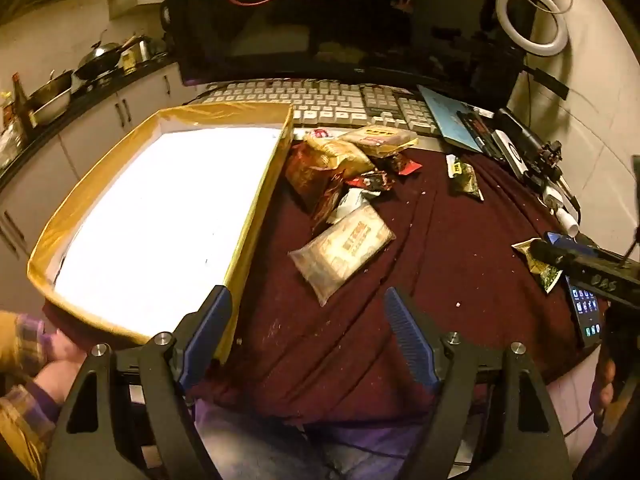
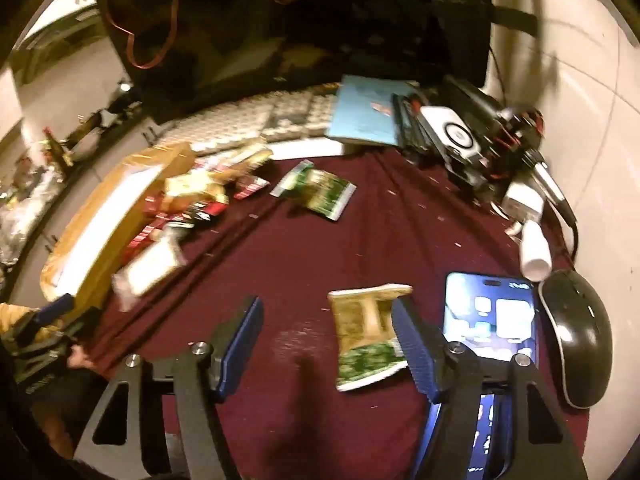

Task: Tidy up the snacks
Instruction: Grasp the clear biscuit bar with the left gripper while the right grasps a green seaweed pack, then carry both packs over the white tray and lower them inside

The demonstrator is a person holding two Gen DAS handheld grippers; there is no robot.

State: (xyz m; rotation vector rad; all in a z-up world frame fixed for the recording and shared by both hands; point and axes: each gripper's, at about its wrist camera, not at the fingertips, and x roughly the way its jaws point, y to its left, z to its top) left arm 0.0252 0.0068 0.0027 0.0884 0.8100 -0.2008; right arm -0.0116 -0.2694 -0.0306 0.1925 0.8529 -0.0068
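The left gripper [image 1: 308, 316] hangs over the near edge of the dark red tablecloth [image 1: 420, 248] with its blue-padded jaws spread wide and nothing between them. Just off its left finger runs the long wall of the shallow gold-edged box [image 1: 256, 208], whose white floor stretches ahead and to the left of the tool. Straight ahead of the open jaws, a little way out on the cloth, lies a pale flat snack packet [image 1: 344, 252], and beyond it sits the heap of snack packets [image 1: 344, 160] pressed up near the box's far corner. Further ahead and right of the tool a small green packet [image 1: 464, 178] lies alone, well apart from the heap. The right gripper [image 2: 326, 330] is also wide open and holding nothing; a green and tan snack packet [image 2: 366, 340] lies flat on the cloth between its fingers, close against the inside of the right finger, though I cannot tell whether the pad touches it. Just outside that right finger lies a phone [image 2: 490, 312] with its screen lit, and a black mouse [image 2: 580, 336] beside that. Far ahead, past the snacks, a keyboard [image 1: 320, 100] sits under a dark monitor [image 1: 340, 20].
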